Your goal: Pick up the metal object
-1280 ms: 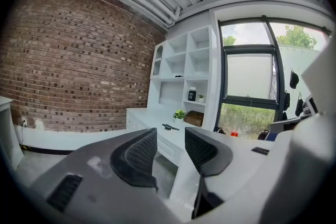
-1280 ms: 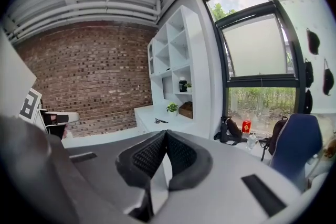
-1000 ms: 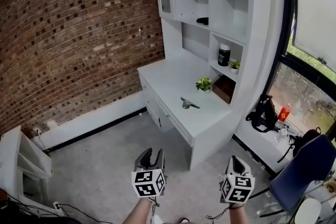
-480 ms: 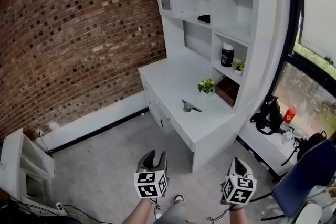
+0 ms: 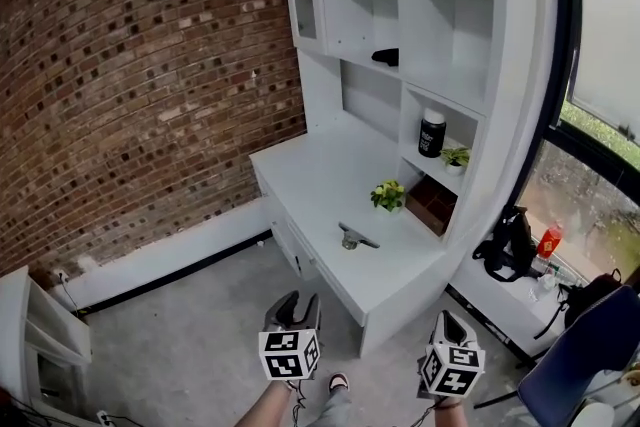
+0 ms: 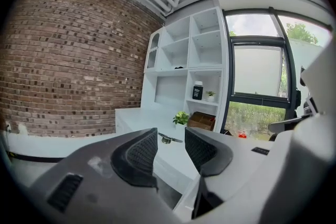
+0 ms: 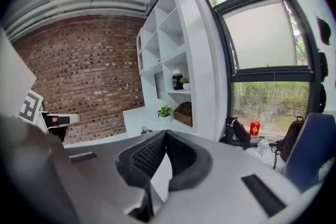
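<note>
— Hard to make out?
— Dark thing (image 5: pixel 385 57) on an upper shelf (image 5: pixel 445 85), too small to name. Metal object (image 5: pixel 355 238) small too, lying on the white desk (image 5: pixel 300 177) near the potted plant (image 5: pixel 388 195), well apart from both grippers.
— Cubbies?
— Black jar (image 5: pixel 432 132) beside a small plant (image 5: pixel 455 156) in one cubby (image 5: pixel 465 127); brown box (image 5: pixel 432 203) beneath.
— Grippers?
— Left gripper (image 6: pixel 170 148): jaws apart, empty. Right gripper (image 7: pixel 165 136): tips together, empty.

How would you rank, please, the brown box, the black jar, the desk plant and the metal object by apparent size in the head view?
1. brown box, largest
2. black jar and desk plant: look about alike, so unranked
3. metal object, smallest
</note>
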Tool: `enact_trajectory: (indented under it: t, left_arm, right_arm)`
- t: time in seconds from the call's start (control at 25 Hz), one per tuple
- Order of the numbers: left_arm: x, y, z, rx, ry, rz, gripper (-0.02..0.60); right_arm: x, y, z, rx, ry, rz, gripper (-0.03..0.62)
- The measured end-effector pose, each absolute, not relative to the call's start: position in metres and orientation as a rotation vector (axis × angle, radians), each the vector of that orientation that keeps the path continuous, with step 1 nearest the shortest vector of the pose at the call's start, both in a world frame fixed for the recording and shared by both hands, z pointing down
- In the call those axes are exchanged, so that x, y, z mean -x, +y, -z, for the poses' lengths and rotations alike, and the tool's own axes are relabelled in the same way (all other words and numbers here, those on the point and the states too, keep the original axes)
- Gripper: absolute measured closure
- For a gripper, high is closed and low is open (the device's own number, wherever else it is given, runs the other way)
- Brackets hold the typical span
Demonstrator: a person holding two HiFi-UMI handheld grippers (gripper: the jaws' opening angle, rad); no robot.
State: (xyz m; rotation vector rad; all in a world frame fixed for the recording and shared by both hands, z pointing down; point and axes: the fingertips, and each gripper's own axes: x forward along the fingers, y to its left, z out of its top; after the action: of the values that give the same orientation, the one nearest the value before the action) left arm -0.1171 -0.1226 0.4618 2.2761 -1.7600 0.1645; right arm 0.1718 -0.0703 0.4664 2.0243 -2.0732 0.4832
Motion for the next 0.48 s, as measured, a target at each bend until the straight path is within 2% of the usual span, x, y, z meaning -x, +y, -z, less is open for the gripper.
enact_trajectory:
  t: [0.48]
  left_arm:
    - [0.115, -0.261, -0.460, -2.332, -1.690, -0.196, 0.417]
  right_arm:
    - [-0.171, -0.196, -0.462, -2.073, -2.023, -0.497, 0.592]
